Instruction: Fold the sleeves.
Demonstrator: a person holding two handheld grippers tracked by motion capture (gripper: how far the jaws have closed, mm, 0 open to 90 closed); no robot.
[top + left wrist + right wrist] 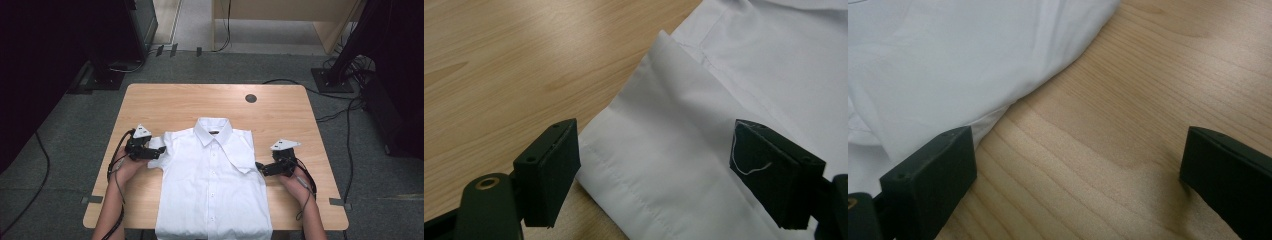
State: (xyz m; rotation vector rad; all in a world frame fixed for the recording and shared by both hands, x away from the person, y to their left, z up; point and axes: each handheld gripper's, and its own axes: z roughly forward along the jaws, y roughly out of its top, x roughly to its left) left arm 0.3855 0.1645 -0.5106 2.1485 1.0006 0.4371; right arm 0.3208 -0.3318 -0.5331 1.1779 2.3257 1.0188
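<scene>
White cotton fills the middle of my high view: a shirt [214, 185] lies face up on the wooden table [190, 102], collar away from me, its hem cut off by the bottom edge. At its left, my left gripper [159, 151] sits at the short sleeve [659, 165]; in the left gripper view the jaws stand wide apart with the sleeve's hemmed edge lying between them, gripped by neither. A loose thread clings to one pad. On the far side, the other sleeve is folded over the chest. My right gripper [260, 166] rests just beside the shirt's edge, jaws spread wide over bare wood, holding nothing.
</scene>
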